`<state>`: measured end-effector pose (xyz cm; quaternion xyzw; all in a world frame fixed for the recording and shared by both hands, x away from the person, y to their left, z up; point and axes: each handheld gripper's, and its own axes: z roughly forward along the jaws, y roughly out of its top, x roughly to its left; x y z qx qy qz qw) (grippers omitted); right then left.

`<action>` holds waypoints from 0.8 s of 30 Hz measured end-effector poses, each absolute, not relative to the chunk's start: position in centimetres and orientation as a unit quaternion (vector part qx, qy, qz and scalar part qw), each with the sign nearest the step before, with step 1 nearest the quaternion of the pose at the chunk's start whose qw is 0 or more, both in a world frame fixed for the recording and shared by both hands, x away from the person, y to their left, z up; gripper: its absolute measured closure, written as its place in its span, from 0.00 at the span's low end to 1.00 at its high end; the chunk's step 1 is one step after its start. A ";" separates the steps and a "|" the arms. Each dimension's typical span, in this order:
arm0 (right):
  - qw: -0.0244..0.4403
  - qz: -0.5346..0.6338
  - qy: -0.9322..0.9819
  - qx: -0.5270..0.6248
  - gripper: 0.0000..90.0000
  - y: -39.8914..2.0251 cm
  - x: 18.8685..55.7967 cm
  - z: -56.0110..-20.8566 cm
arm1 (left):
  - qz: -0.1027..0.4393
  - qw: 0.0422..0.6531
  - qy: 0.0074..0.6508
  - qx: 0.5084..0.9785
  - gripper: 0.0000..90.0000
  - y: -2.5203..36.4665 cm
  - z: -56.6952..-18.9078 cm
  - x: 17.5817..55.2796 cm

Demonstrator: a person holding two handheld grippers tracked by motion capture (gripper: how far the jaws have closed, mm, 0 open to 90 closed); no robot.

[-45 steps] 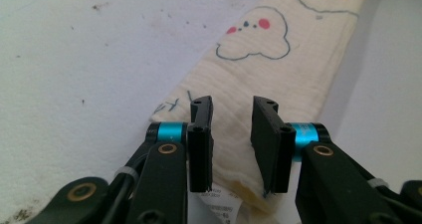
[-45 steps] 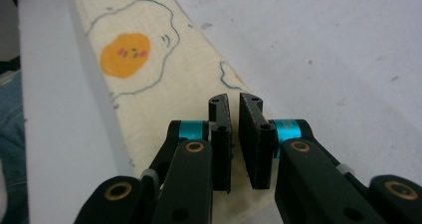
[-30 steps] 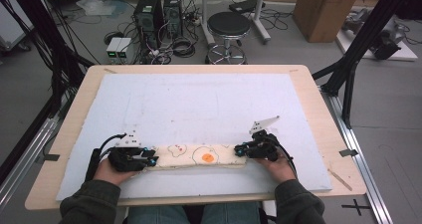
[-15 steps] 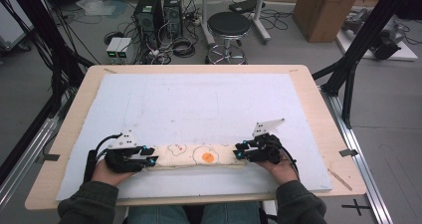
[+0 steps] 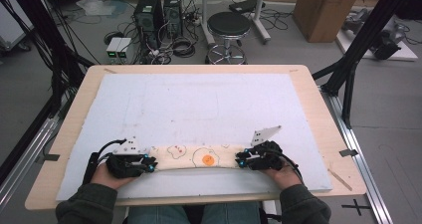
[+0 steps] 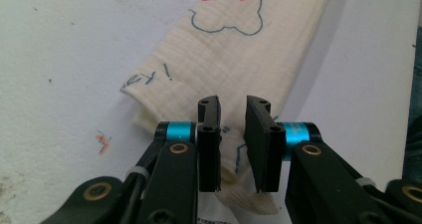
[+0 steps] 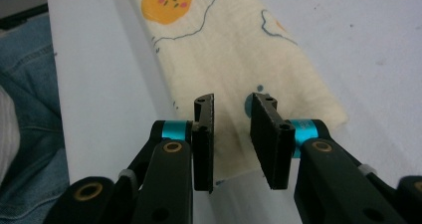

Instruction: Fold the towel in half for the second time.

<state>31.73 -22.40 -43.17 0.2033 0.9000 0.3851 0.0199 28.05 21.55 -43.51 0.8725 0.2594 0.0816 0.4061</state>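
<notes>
A cream cloth (image 5: pixel 199 157) printed with a fried egg and cartoon faces lies folded into a long strip near the table's front edge. My left gripper (image 5: pixel 151 164) is at its left end and my right gripper (image 5: pixel 242 160) at its right end. In the left gripper view the jaws (image 6: pixel 233 119) stand a little apart, with a rumpled corner of the cloth (image 6: pixel 224 59) between them. They have just been closing. In the right gripper view the jaws (image 7: pixel 232 117) straddle the cloth's end (image 7: pixel 234 59) with a gap. These have also just been closing.
A white mat (image 5: pixel 209 104) covers most of the wooden table (image 5: pixel 318 109). The person's sleeves and jeans show at the front edge. Beyond the table stand a black stool (image 5: pixel 229 27), computer towers (image 5: pixel 157 10), cables and a cardboard box (image 5: pixel 326 10).
Both hands stay at the cloth's ends. The left gripper has rolled a little, so its grey plate now shows on top. The cloth strip lies where it was.
</notes>
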 end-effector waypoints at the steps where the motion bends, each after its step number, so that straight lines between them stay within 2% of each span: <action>1: 0.020 0.383 0.900 0.206 0.79 -22.4 31.6 -43.2 | 0.081 0.407 0.259 0.872 0.84 21.5 -43.5 28.0; 12: 0.031 0.389 0.899 0.201 0.79 -22.5 31.6 -43.6 | 0.084 0.408 0.256 0.872 0.82 21.6 -43.6 28.1; 24: 0.028 0.430 0.877 0.214 0.68 -22.5 31.5 -42.5 | 0.077 0.447 0.260 0.853 0.69 21.6 -42.7 28.2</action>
